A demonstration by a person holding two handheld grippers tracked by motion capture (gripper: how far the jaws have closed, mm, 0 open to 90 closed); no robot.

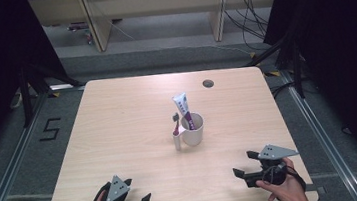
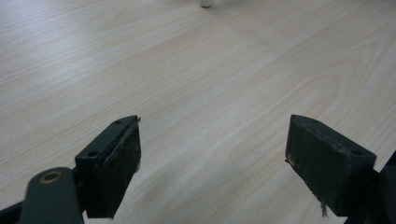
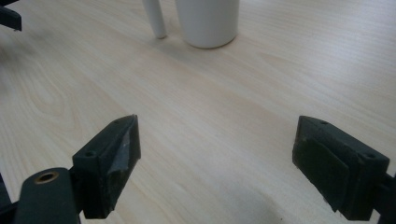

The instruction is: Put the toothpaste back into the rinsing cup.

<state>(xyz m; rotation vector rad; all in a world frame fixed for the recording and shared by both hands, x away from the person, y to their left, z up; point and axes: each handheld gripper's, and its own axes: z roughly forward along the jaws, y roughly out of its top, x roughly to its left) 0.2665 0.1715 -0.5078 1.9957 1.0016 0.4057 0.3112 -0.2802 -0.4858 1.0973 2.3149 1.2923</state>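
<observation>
A white mug (image 1: 193,130) stands upright near the middle of the wooden table (image 1: 118,117). A white and purple toothpaste tube (image 1: 183,109) sticks up out of it. A toothbrush (image 1: 176,130) with a white handle leans against the mug's left side from outside, its end on the table. My left gripper (image 1: 136,191) rests open at the near left edge, held by a hand. My right gripper (image 1: 244,164) is open at the near right. Bare wood lies between the left gripper (image 2: 212,163) jaws. The right gripper (image 3: 215,163) points at the mug (image 3: 208,21) and the toothbrush handle (image 3: 155,18).
A round cable hole (image 1: 208,83) sits in the far right part of the table. Dark curtains flank the table, with metal rails on the floor beside it. The left gripper's jaw tip (image 3: 9,16) shows at the top left of the right gripper view.
</observation>
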